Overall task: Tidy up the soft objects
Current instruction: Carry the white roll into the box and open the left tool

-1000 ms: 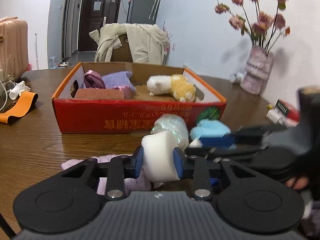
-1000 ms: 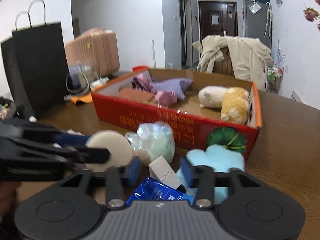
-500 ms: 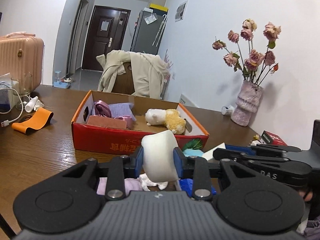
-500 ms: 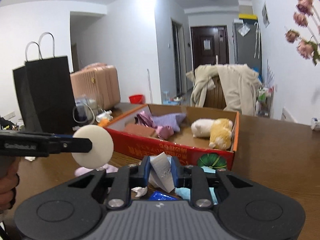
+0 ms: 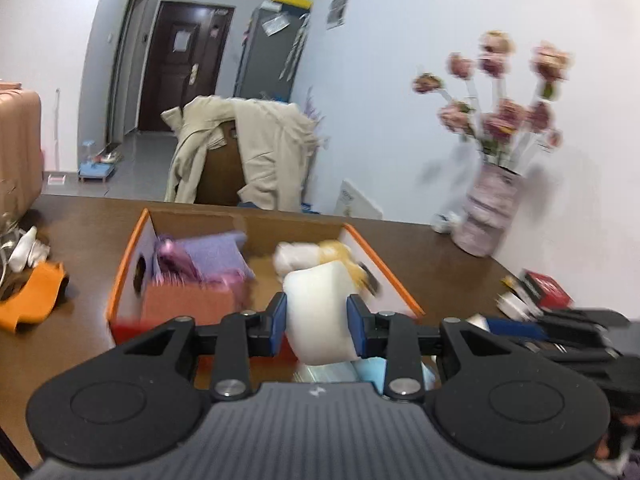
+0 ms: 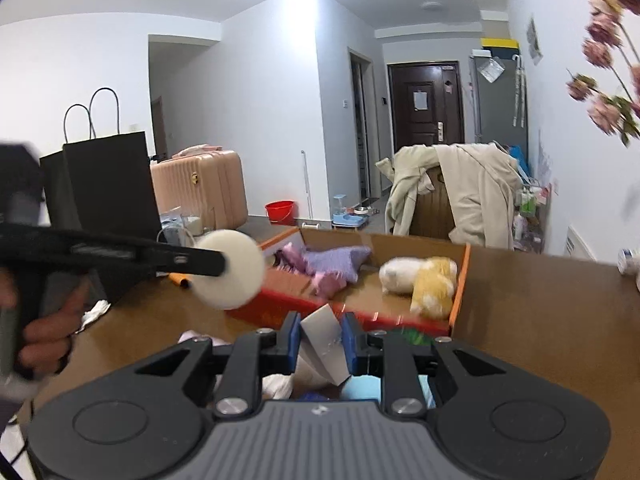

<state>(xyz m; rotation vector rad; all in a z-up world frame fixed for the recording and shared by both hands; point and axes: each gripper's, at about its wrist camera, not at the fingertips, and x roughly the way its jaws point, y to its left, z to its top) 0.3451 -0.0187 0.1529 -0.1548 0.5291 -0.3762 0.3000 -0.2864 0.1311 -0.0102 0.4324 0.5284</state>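
My left gripper (image 5: 317,320) is shut on a white round sponge (image 5: 320,312) and holds it in the air in front of the red cardboard box (image 5: 128,256). It shows as a cream disc in the right wrist view (image 6: 230,268). My right gripper (image 6: 320,340) is shut on a grey-white sponge block (image 6: 324,342), lifted above the table near the box's front wall (image 6: 280,306). In the box lie a purple cloth (image 6: 332,258), a pink item (image 5: 176,260), a brown block (image 5: 188,304) and a white-and-yellow plush (image 6: 420,276).
A light blue fluffy item (image 6: 362,388) and white scraps (image 6: 278,386) lie on the wooden table (image 6: 540,320) under the grippers. A vase of flowers (image 5: 492,208) and a red pack (image 5: 544,290) stand at the right. An orange band (image 5: 32,300) lies at the left.
Both grippers have risen and moved towards the box with their sponges. The box now looks nearer and is seen more from above.
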